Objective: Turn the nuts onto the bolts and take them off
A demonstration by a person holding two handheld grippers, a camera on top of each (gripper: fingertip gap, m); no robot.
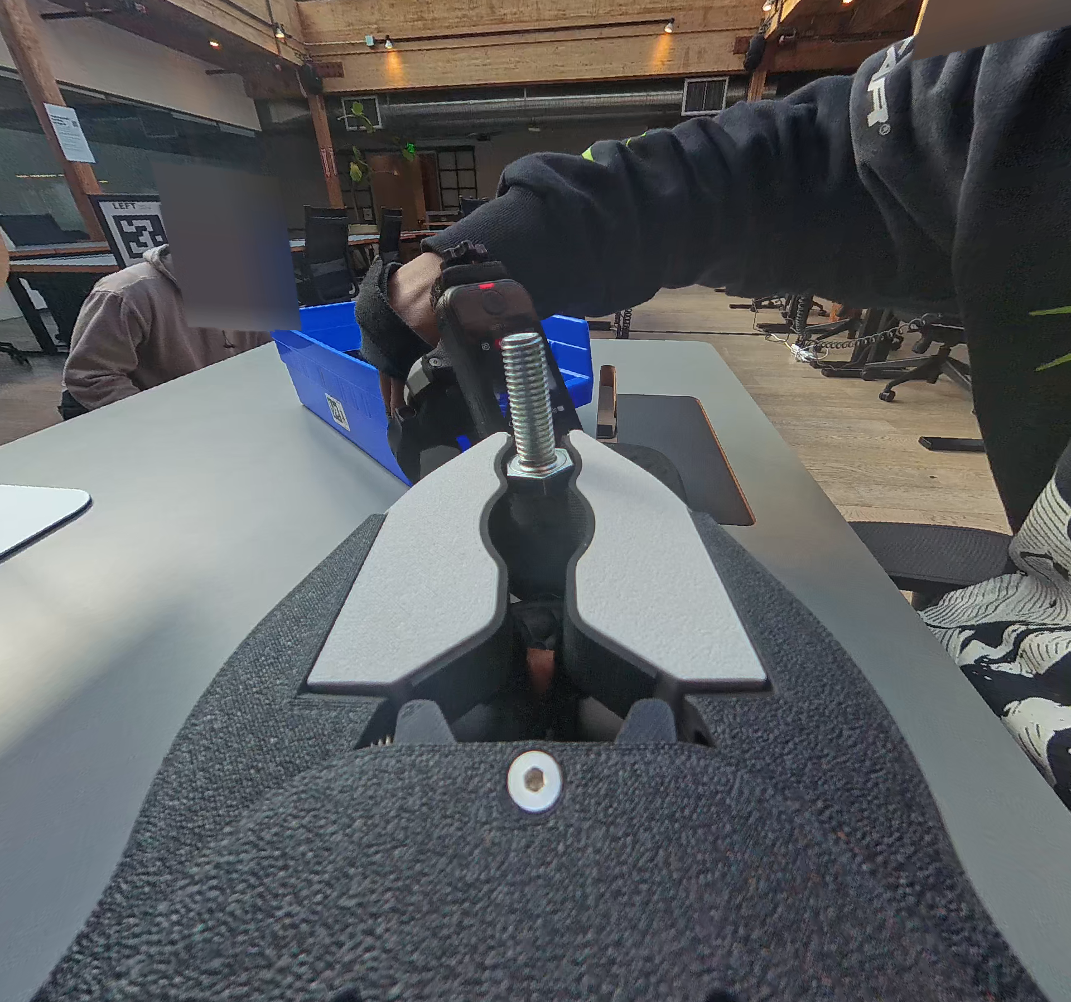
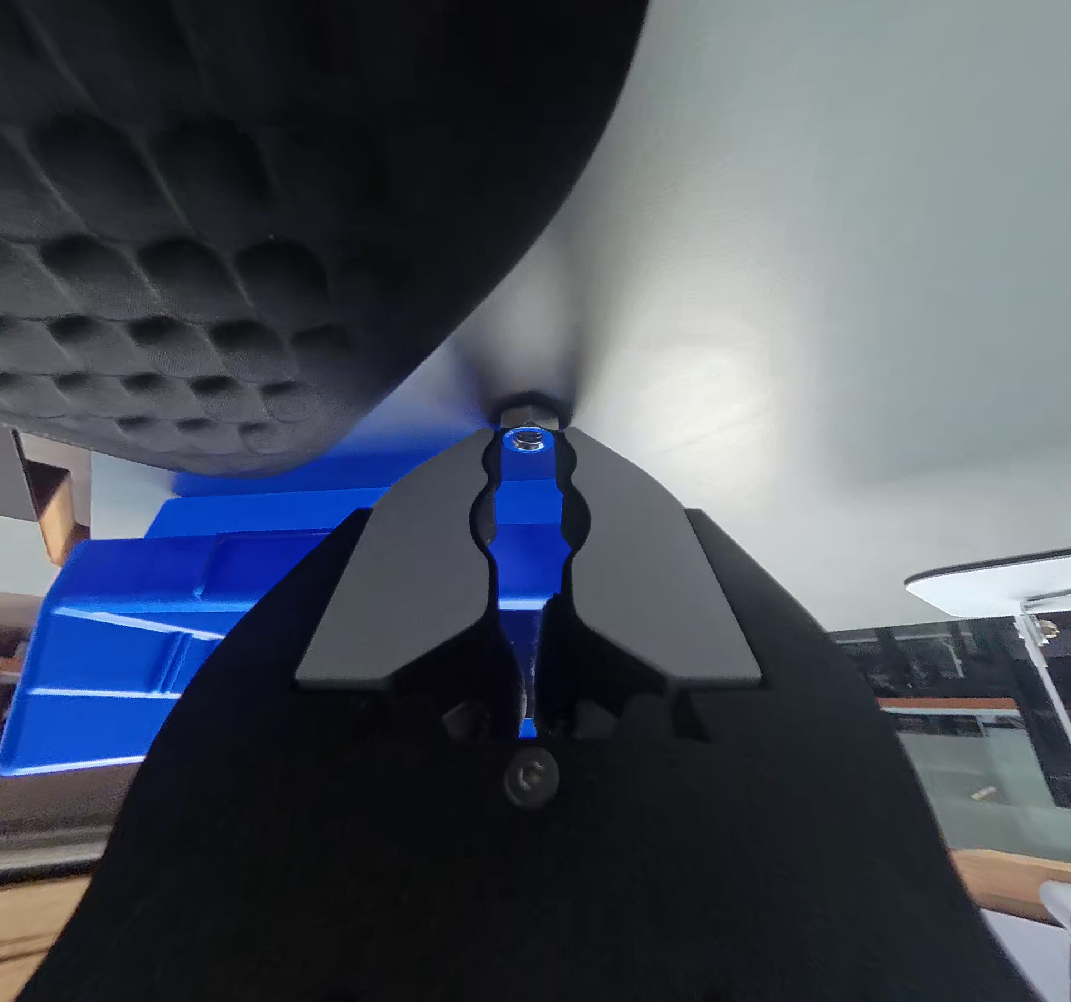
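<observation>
My left gripper [image 1: 539, 455] is shut on the hex head of a silver bolt [image 1: 526, 395] and holds it upright, threads bare, above the grey table [image 1: 174, 511]. My right gripper [image 2: 527, 434], held by a gloved hand [image 1: 400, 314], sits just behind the bolt in the left wrist view [image 1: 481, 348]; its fingers are hidden there. In the right wrist view its jaws stand narrowly apart, closed on a small silver nut [image 2: 526, 436] at the very tips, over the edge of a blue bin [image 2: 145, 626]. The black dimpled underside of the left gripper [image 2: 203, 221] fills the upper left.
The blue bin [image 1: 330, 371] stands on the table behind the grippers. A dark mat [image 1: 684, 441] lies to its right, a white flat device [image 1: 35, 511] at the left edge. A person [image 1: 127, 331] sits beyond the table's far left. Office chairs stand at the right. The gap from one gripper's tips to the other's is roughly 20 centimeters.
</observation>
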